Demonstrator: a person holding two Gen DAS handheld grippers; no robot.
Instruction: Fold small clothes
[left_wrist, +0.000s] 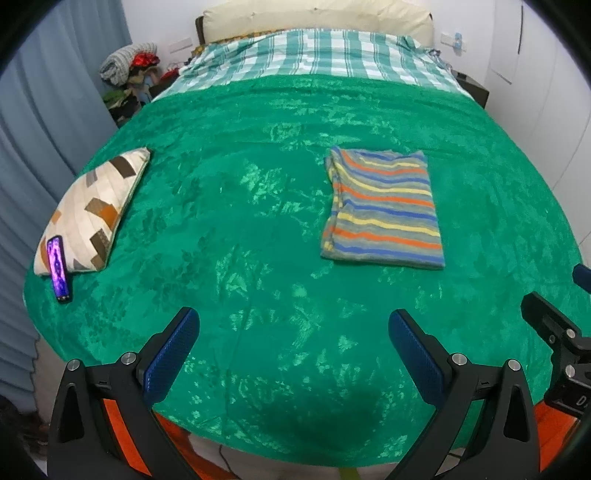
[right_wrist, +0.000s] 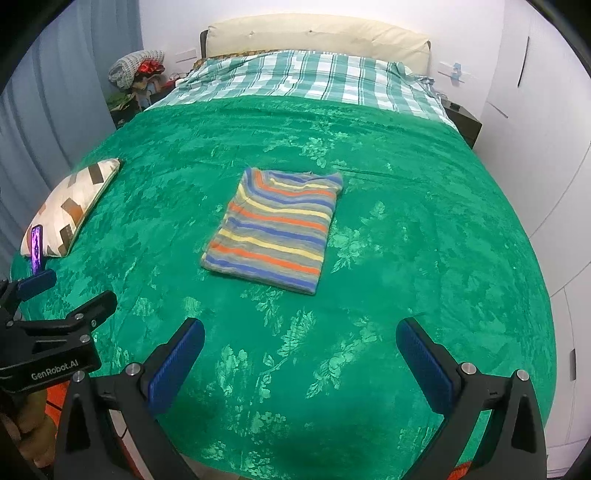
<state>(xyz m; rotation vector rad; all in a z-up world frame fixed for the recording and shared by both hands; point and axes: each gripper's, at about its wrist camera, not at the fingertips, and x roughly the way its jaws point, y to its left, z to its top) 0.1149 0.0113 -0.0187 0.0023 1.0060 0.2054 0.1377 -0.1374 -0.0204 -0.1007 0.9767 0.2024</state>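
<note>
A small striped garment (left_wrist: 382, 208), grey with orange, blue and yellow stripes, lies folded into a flat rectangle on the green bedspread (left_wrist: 240, 206). It also shows in the right wrist view (right_wrist: 275, 230). My left gripper (left_wrist: 293, 325) is open and empty, held over the near part of the bed, well short of the garment and to its left. My right gripper (right_wrist: 299, 338) is open and empty, near the bed's front edge, short of the garment. The left gripper shows at the left edge of the right wrist view (right_wrist: 55, 291).
A patterned cushion (left_wrist: 92, 210) lies at the bed's left edge with a phone (left_wrist: 58, 269) leaning on it. A checked sheet (left_wrist: 314, 55) and a pillow (left_wrist: 317, 16) lie at the head. Clothes are piled (left_wrist: 129, 70) by the blue curtain. White wardrobes stand on the right.
</note>
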